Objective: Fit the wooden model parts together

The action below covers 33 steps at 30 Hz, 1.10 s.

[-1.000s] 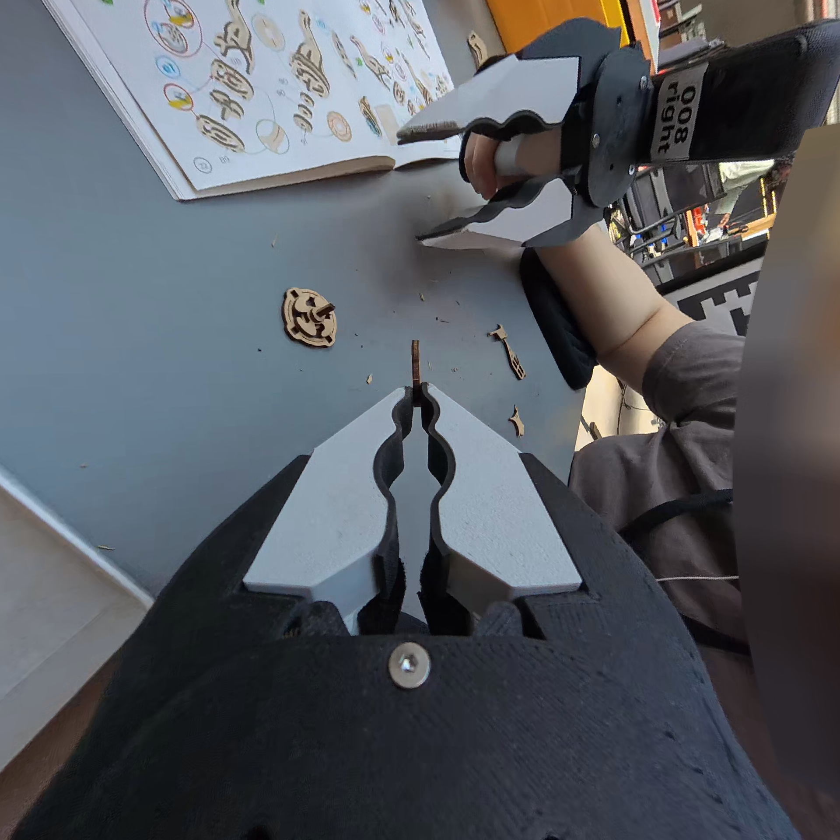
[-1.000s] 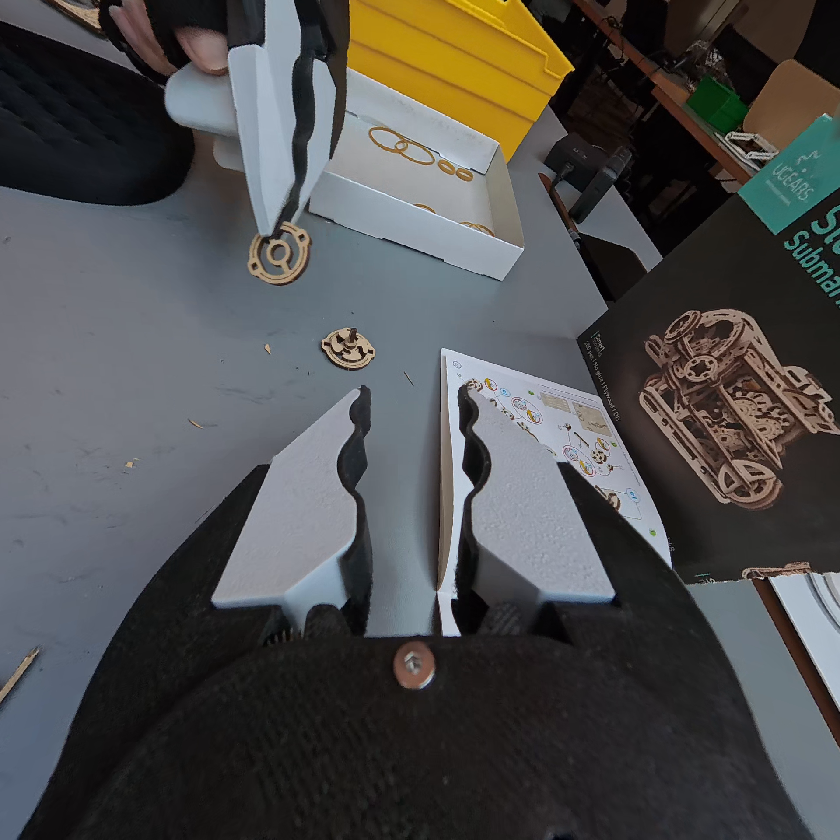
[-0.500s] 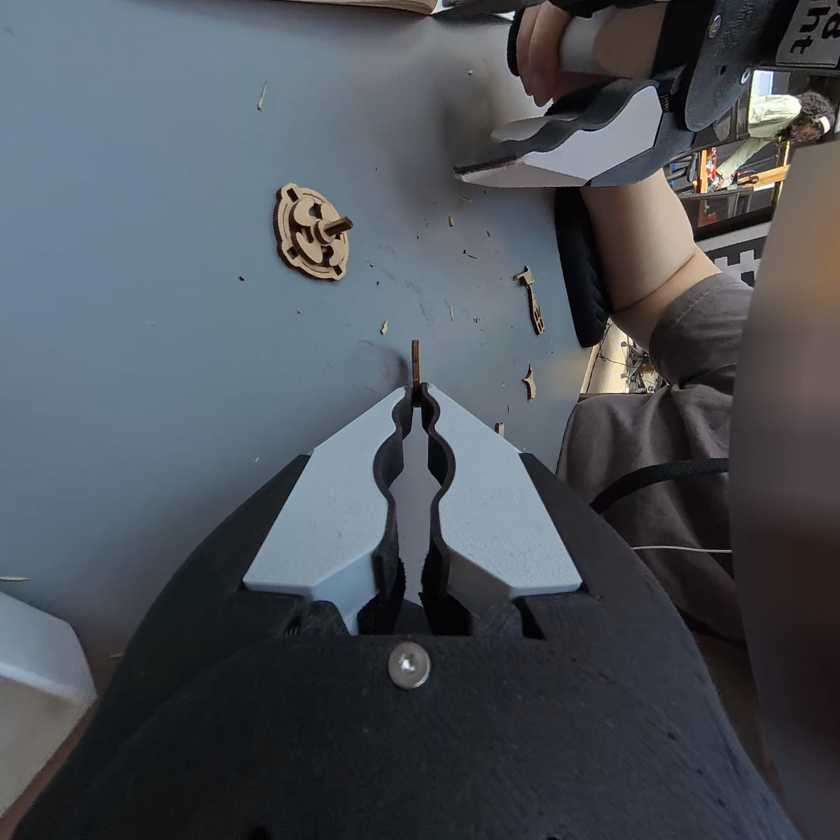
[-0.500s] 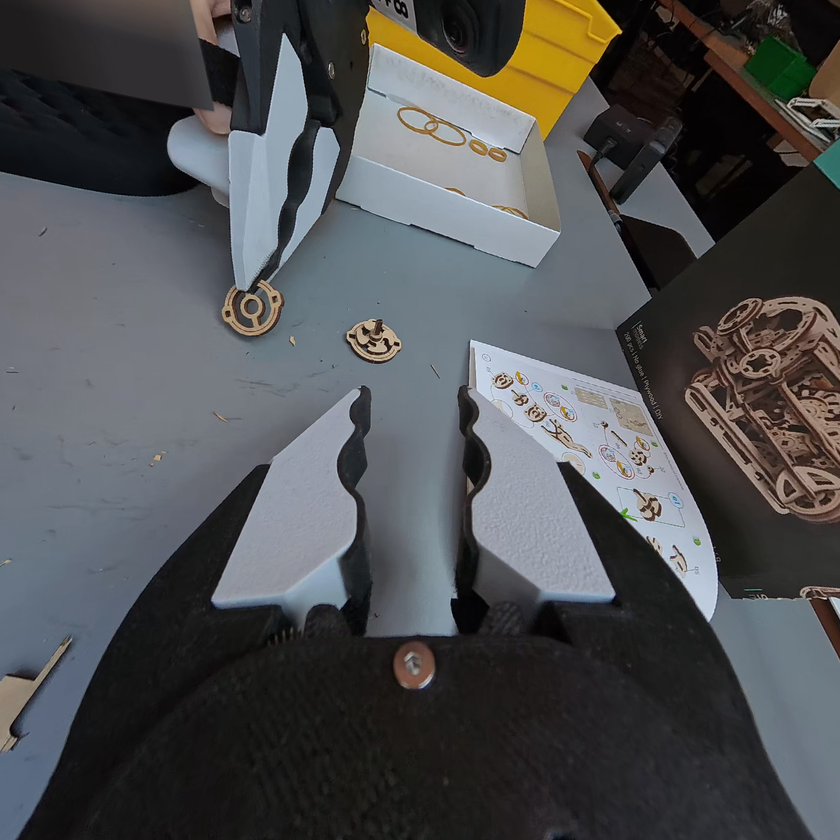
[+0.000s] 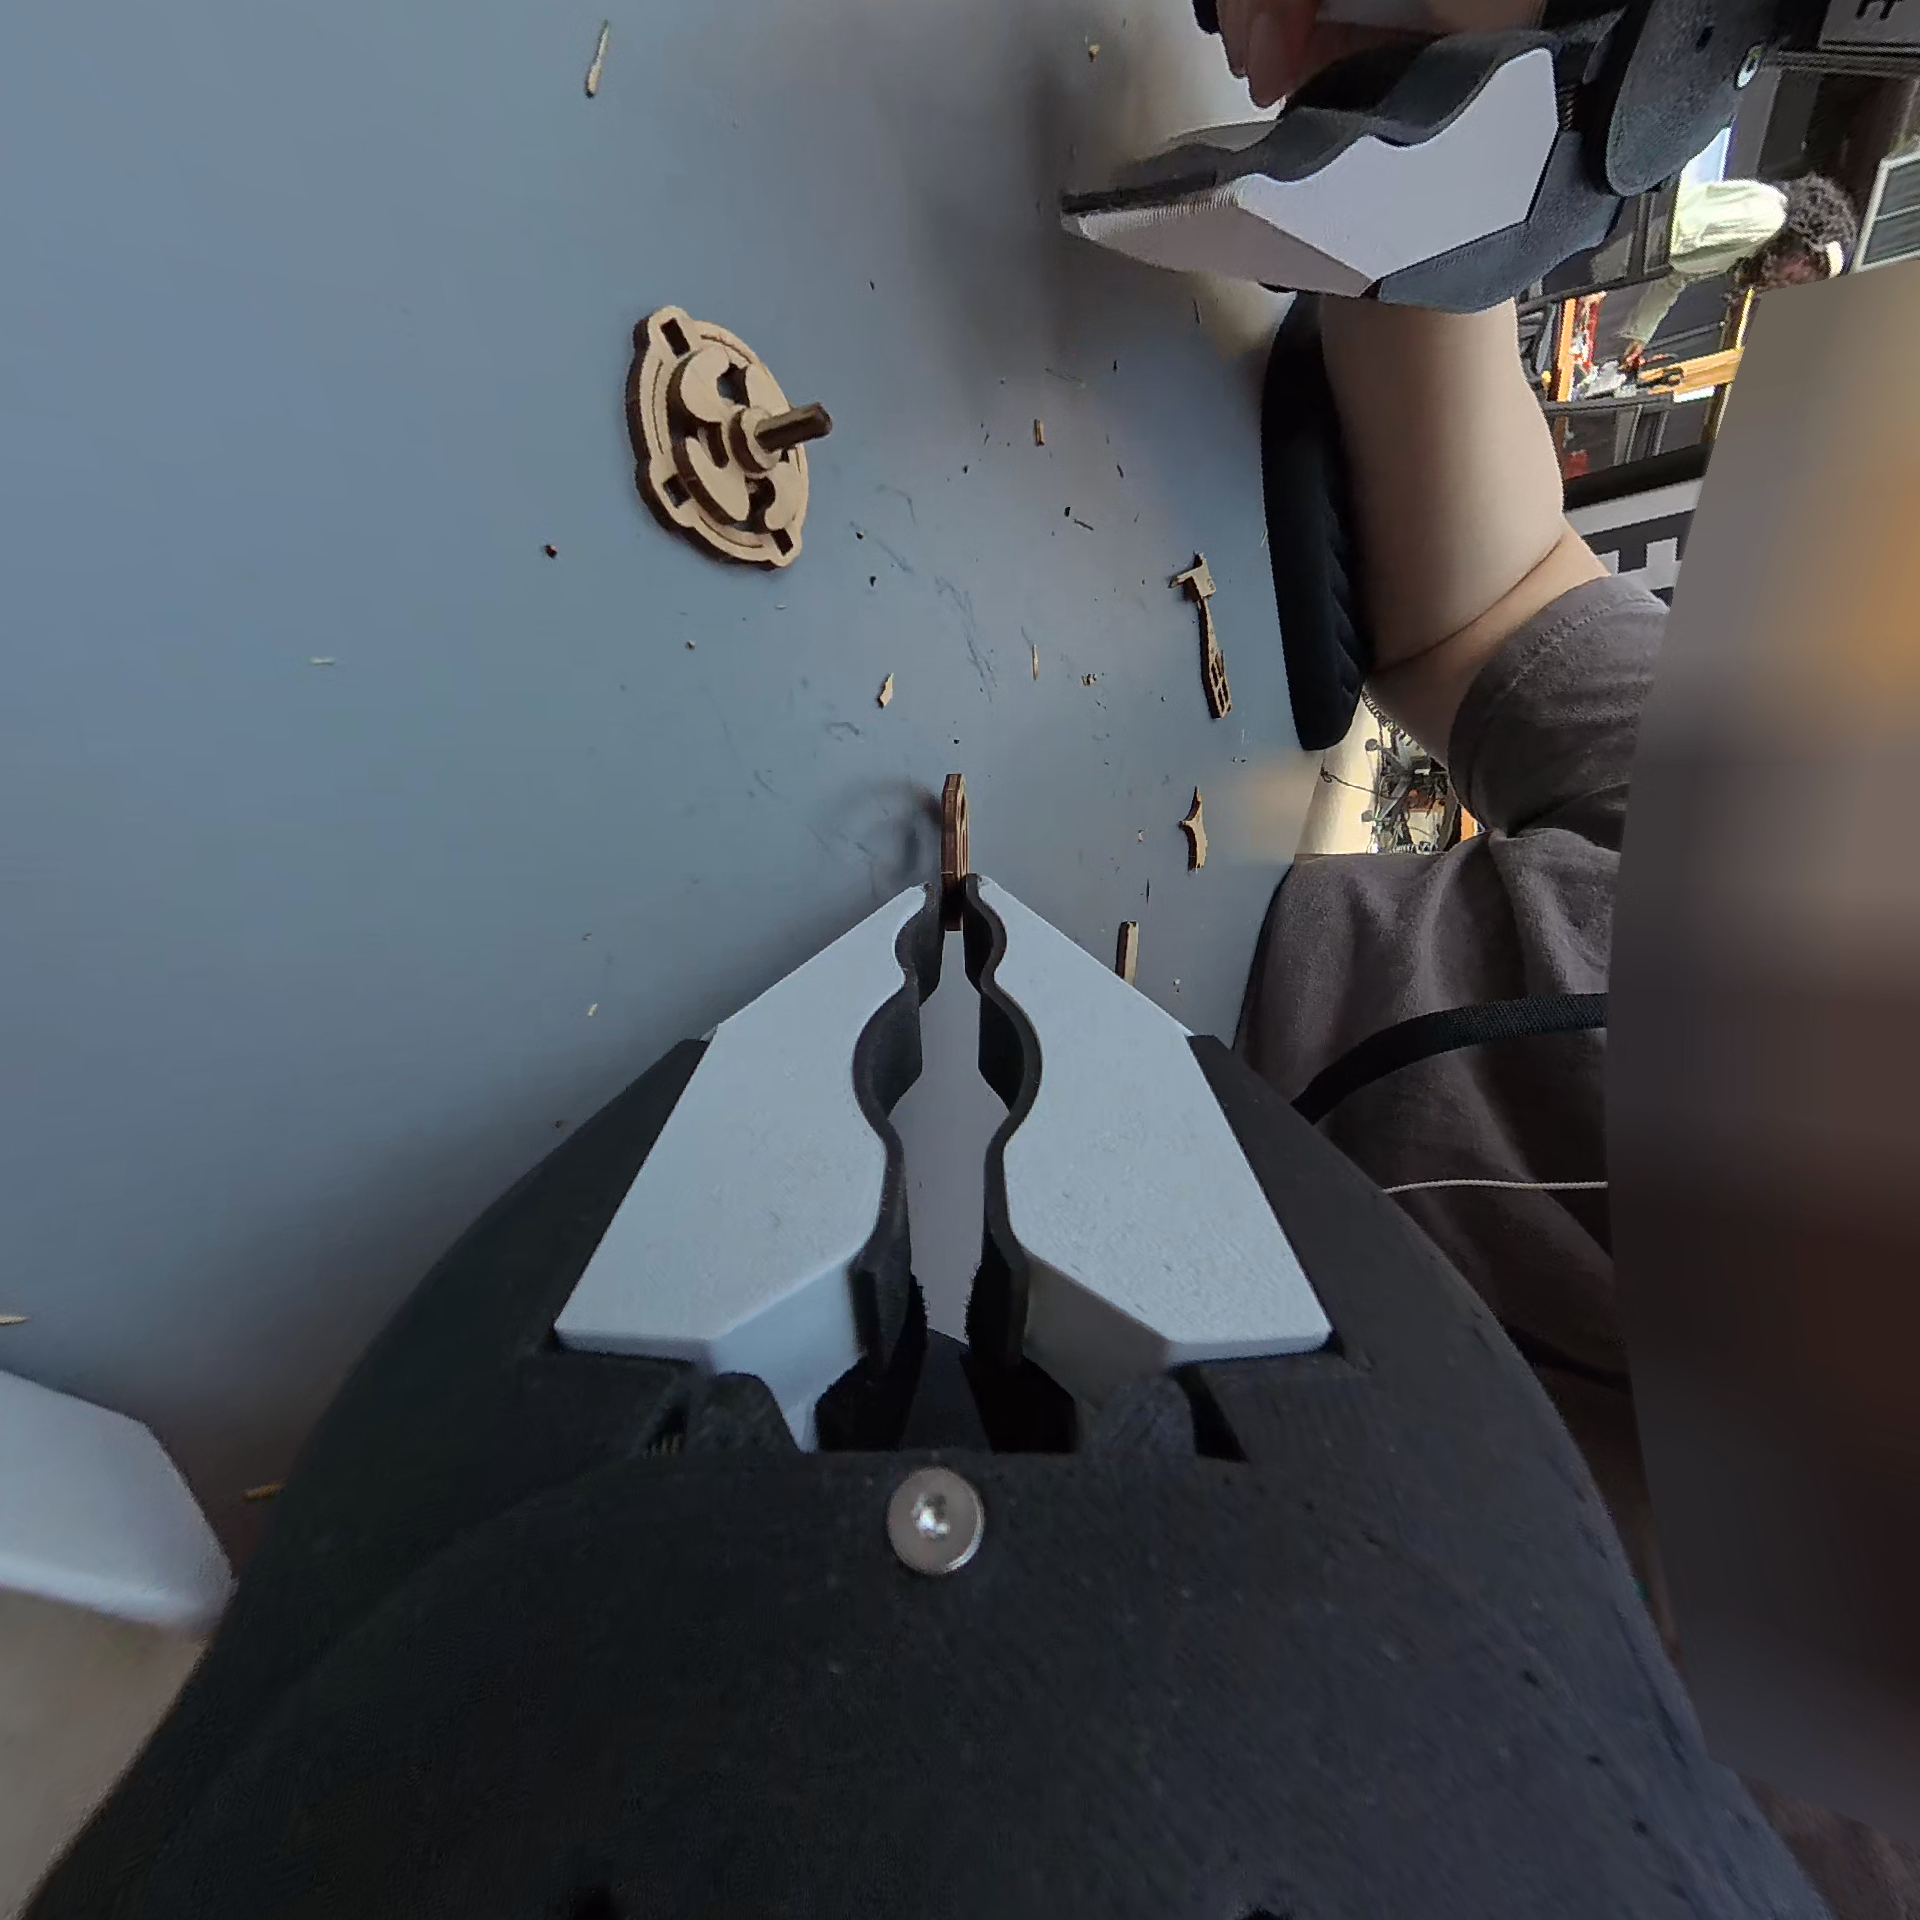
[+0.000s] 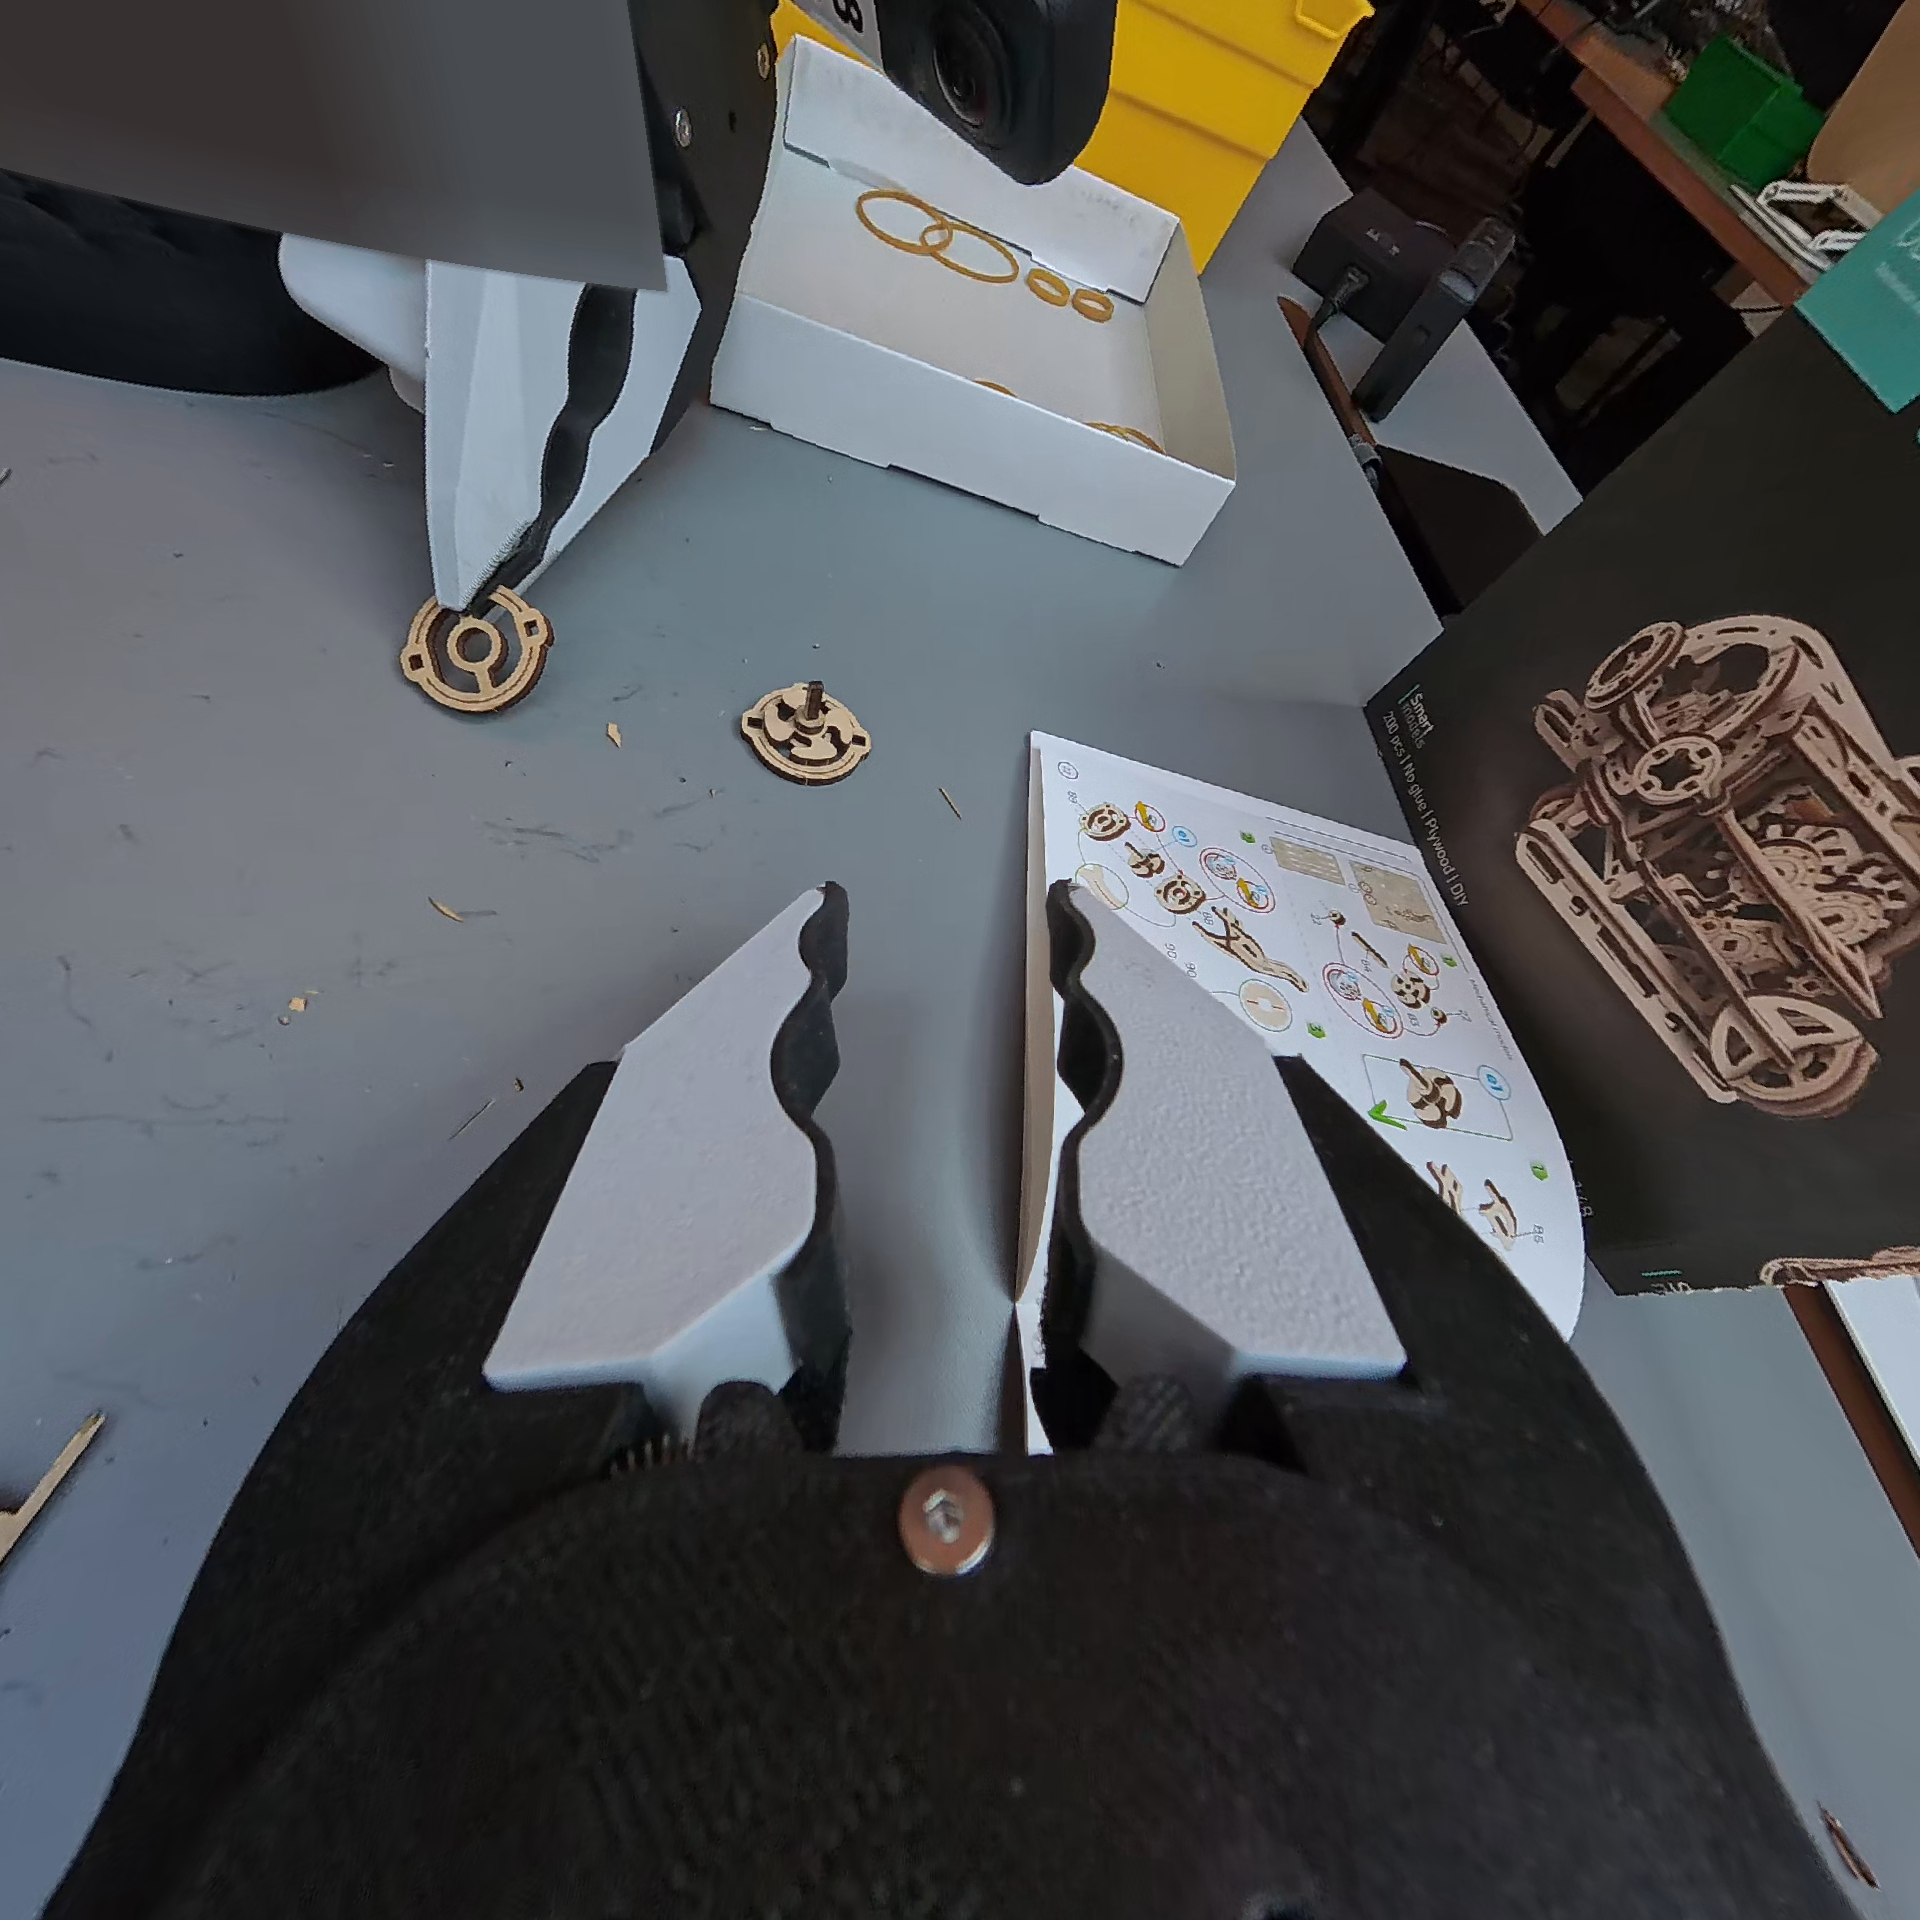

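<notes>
My left gripper (image 5: 954, 896) is shut on the rim of a flat wooden ring part (image 5: 954, 836), seen edge-on and held close over the grey table. In the right wrist view the left gripper (image 6: 470, 597) pinches the ring part (image 6: 476, 652) by its top edge. A wooden disc with an upright peg (image 5: 717, 442) lies on the table, apart from the ring; it also shows in the right wrist view (image 6: 805, 732). My right gripper (image 6: 945, 896) is open and empty, a short way in front of the peg disc. It also shows in the left wrist view (image 5: 1320, 197).
An instruction booklet (image 6: 1299, 987) lies right of my right gripper, beside a black model box (image 6: 1714, 883). A white tray (image 6: 987, 416) with wooden rings and a yellow bin (image 6: 1195, 94) stand behind. Wood offcuts (image 5: 1210, 644) and splinters lie near the table edge. Some 12 centimeters of space lies between my two pairs of fingers.
My left gripper has come down toward the table with the ring part still in it, and the booklet has left its view. My right gripper stayed open and shifted slightly.
</notes>
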Each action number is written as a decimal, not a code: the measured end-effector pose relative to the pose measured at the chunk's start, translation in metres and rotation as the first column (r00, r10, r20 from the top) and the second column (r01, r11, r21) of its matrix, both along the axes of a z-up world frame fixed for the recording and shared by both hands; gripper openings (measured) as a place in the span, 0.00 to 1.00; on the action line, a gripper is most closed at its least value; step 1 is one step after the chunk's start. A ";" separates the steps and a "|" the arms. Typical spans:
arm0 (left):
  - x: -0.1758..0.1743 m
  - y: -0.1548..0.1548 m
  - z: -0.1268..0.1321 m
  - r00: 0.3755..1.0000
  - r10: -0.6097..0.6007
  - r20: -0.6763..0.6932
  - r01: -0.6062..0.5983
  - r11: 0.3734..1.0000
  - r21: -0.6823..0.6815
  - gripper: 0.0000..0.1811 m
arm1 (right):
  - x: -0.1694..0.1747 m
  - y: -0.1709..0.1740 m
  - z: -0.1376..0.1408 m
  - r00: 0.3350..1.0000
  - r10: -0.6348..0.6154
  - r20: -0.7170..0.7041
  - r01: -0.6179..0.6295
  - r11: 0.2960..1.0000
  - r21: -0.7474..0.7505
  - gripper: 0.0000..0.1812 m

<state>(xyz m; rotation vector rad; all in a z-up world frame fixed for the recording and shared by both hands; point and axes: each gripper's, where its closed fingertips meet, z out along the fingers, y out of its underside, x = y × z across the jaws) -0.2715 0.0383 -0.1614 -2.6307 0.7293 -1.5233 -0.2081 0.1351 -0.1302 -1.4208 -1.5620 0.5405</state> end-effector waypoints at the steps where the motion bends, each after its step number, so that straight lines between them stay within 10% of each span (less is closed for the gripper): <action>1: 0.000 0.000 0.000 1.000 0.001 -0.002 -0.001 1.000 -0.001 0.01 | 0.000 0.000 0.000 1.000 0.002 0.003 -0.002 1.000 0.002 0.21; 33: -0.004 -0.001 -0.005 0.998 -0.016 -0.065 0.018 0.999 0.026 0.02 | -0.005 -0.010 -0.003 0.999 0.043 0.017 -0.043 0.999 -0.003 0.21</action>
